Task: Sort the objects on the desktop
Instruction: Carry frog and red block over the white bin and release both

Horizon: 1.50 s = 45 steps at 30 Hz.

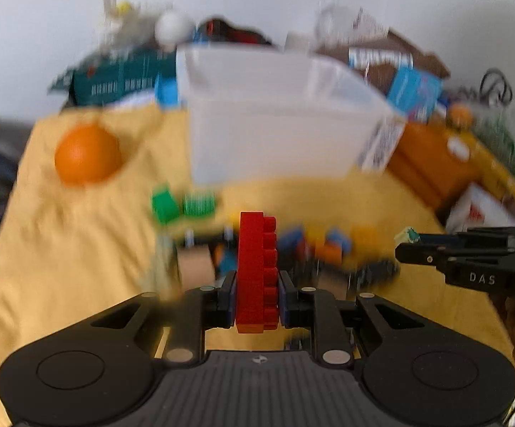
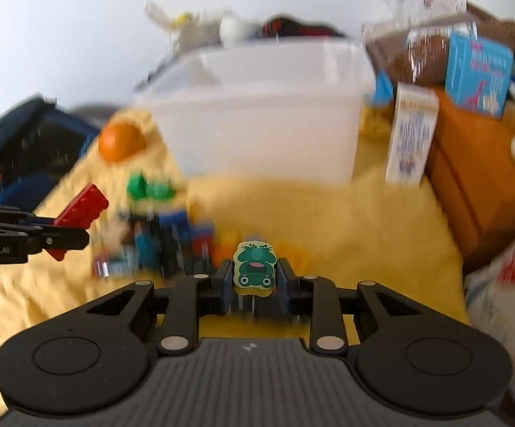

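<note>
left fingers: left gripper point(image 1: 256, 293) pinches the red brick point(image 1: 257, 270); pads pressed on its two broad faces, no gap showing.
right fingers: right gripper point(image 2: 253, 281) pinches the frog eraser point(image 2: 254, 265) by its sides, printed face up toward the camera.
brick axis: long axis runs straight out along the fingers, 6 to 12 o'clock in the left wrist view; studs face 3 o'clock. About half of it sticks out past the fingertips.
eraser axis: short and stubby, sits between the pads, barely proud of the tips.
key relation: translucent bin point(image 1: 275, 114) lies at 12 o'clock from both grippers, its front wall facing them, rim above the held pieces in both views. Judgement: each load has to go up and forward to clear that rim before letting go.
nearer arm: cannot tell which is nearer; bin looks about as large in both views. Right wrist view has the bin centred; in the left view it sits slightly toward 1 o'clock.
cross-check: right gripper shows at 3 o'clock in the left view, left gripper at 9 o'clock in the right view; side by side, well apart.
loose pile: small blocks point(image 1: 328, 245) on the yellow cloth point(image 1: 79, 249) just ahead of the fingers, green blocks point(image 1: 182, 206) at 11 o'clock, orange ball point(image 1: 87, 154) at 10 o'clock. Heavy blur, can't itemise.
risk: judgement only, the protruding brick may clip the front wall if the approach is low.
</note>
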Each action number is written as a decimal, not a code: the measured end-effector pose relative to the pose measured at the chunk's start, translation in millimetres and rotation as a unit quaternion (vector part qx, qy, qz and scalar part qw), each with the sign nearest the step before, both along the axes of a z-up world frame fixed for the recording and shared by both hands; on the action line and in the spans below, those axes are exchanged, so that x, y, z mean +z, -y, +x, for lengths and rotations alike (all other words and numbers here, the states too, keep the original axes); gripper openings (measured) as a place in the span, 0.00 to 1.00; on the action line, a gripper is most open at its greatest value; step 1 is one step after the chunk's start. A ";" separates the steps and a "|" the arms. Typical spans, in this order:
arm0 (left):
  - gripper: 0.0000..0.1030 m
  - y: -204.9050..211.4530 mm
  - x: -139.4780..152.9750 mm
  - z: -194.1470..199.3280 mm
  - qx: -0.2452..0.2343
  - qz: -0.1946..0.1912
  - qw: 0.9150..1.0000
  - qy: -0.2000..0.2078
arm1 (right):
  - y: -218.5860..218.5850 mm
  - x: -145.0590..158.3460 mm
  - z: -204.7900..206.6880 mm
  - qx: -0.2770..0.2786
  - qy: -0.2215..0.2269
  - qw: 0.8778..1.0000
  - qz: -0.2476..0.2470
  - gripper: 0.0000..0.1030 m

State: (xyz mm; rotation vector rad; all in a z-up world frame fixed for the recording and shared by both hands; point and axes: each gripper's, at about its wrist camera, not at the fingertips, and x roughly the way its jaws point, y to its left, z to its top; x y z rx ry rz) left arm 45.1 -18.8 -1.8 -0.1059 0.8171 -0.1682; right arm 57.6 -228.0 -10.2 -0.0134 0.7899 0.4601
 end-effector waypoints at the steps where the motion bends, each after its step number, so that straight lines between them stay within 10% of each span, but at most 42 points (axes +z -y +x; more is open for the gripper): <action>1: 0.24 -1.0 9.6 8.4 0.001 0.000 1.000 0.006 | -1.3 11.3 8.8 0.000 0.009 1.000 0.006 0.28; 12: 0.24 0.3 91.6 122.0 0.016 -0.007 1.000 0.019 | -15.9 106.9 118.9 -0.004 0.013 0.999 0.034 0.28; 30: 0.27 0.9 87.0 192.2 0.018 -0.004 0.998 -0.053 | -24.9 88.3 187.8 -0.012 -0.077 0.997 0.001 0.34; 33: 0.51 -2.6 92.8 191.2 0.042 0.002 0.999 -0.032 | -26.9 93.9 188.6 -0.011 -0.055 0.998 -0.002 0.52; 40: 0.53 -11.7 100.5 158.1 0.038 0.015 0.999 0.018 | -17.5 94.4 145.7 0.025 -0.012 0.999 0.016 0.60; 45: 0.55 -9.8 59.8 83.5 0.004 0.004 1.000 0.028 | -2.6 42.2 73.7 0.042 -0.007 0.999 -0.007 0.72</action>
